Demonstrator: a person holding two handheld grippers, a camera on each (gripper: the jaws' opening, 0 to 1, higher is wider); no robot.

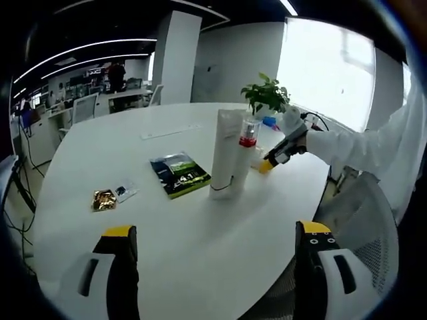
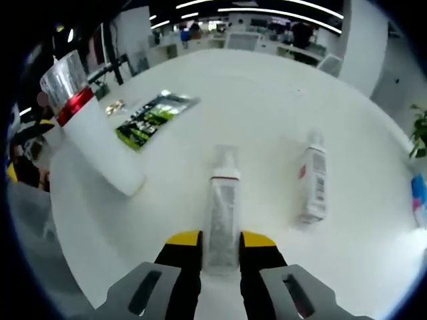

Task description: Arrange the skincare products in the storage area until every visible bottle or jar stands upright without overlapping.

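A silver tube [image 2: 222,220] with a white cap lies flat on the white table [image 2: 267,100], cap pointing away. My right gripper [image 2: 220,241] is shut on its crimped end, a yellow-tipped jaw pressed against each side. To its right a white bottle [image 2: 312,183] lies on its side. A white bottle with a red band and silver cap [image 2: 87,133] stands at the left. In the left gripper view a tall white tube [image 1: 227,157] stands upright beside the red-banded bottle [image 1: 248,141], and a gloved hand holds the right gripper [image 1: 280,155] low by them. My left gripper [image 1: 217,241] is open and holds nothing.
A green booklet [image 1: 180,175] lies left of the standing tube, with a gold wrapper [image 1: 103,199] and a small packet [image 1: 125,192] further left. A potted plant [image 1: 267,93] stands behind the bottles. A mesh chair [image 1: 360,233] sits at the table's near right edge.
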